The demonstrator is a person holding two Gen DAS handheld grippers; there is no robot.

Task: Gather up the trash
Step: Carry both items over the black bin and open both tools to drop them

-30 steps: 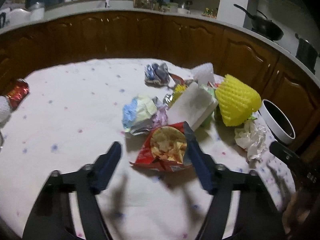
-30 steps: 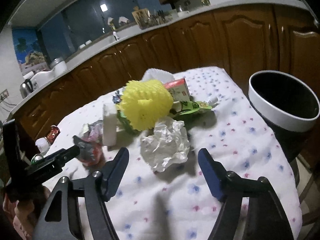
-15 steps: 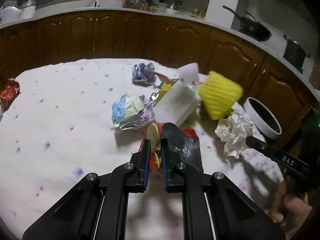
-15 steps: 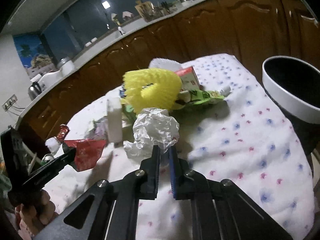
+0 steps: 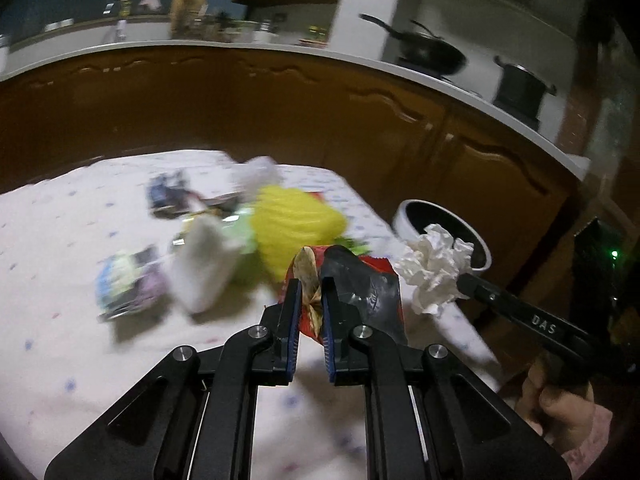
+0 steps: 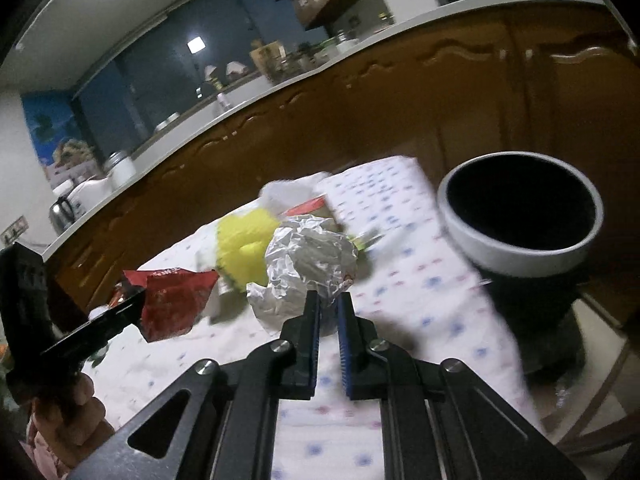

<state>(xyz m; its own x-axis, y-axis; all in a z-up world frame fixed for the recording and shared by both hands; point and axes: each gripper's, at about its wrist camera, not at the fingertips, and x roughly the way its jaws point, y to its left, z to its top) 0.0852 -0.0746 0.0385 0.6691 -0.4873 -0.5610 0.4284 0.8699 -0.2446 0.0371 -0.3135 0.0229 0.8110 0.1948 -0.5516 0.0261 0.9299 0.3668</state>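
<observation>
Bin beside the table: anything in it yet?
Cannot tell. The bin stands upright with its mouth open, but its inside shows only black.

Brown wooden cabinets (image 5: 248, 104) under pale countertop (image 5: 400, 68)

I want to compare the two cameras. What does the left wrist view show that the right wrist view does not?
Only the left wrist view: a crumpled pastel wrapper and a dark blue wrapper on the tablecloth.

Only the right wrist view: an electric kettle on the counter.

Both: the red snack bag in the left gripper, the crumpled white paper in the right gripper, the yellow foam net and the white-rimmed trash bin.
</observation>
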